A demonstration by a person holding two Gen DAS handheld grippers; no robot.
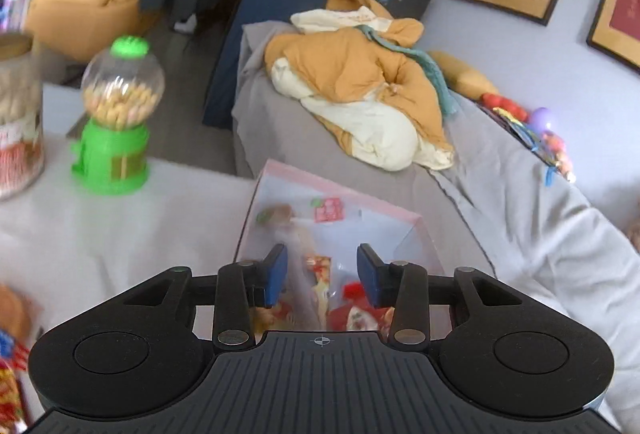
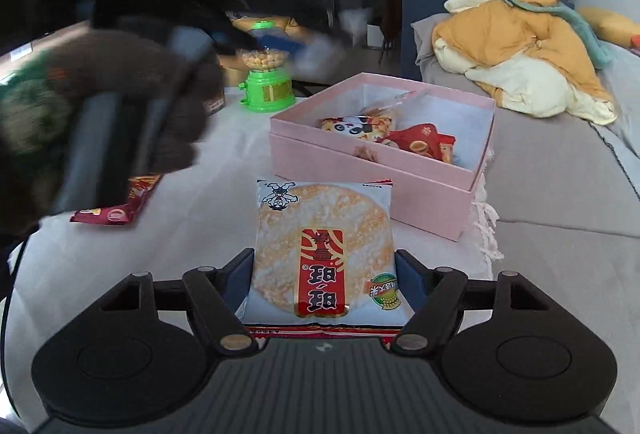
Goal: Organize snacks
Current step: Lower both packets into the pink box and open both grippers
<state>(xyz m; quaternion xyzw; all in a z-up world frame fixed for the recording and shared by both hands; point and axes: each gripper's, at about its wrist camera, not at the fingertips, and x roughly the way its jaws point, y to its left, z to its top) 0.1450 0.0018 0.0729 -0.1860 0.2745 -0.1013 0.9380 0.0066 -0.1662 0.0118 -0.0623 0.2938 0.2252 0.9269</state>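
Note:
A pink open box [image 2: 360,173] stands on the white-covered table and holds a panda packet [image 2: 352,125] and a red packet [image 2: 424,141]. My right gripper [image 2: 324,274] is shut on a rice cracker packet [image 2: 320,234], its pads against the packet's two sides, just short of the box. In the left wrist view my left gripper [image 1: 322,270] hovers over the pink box [image 1: 340,193], jaws open; only a blurred pale streak shows between the pads, with snacks below. From the right wrist view, the left gripper [image 2: 276,45] is a dark blur at upper left, held by a gloved hand [image 2: 132,93].
A green candy dispenser [image 1: 116,121] and a clear jar [image 1: 16,113] stand at the table's far left. A red snack packet [image 2: 116,205] lies left of the rice cracker. A grey sofa with heaped orange and cream bedding [image 1: 360,81] runs behind and right of the box.

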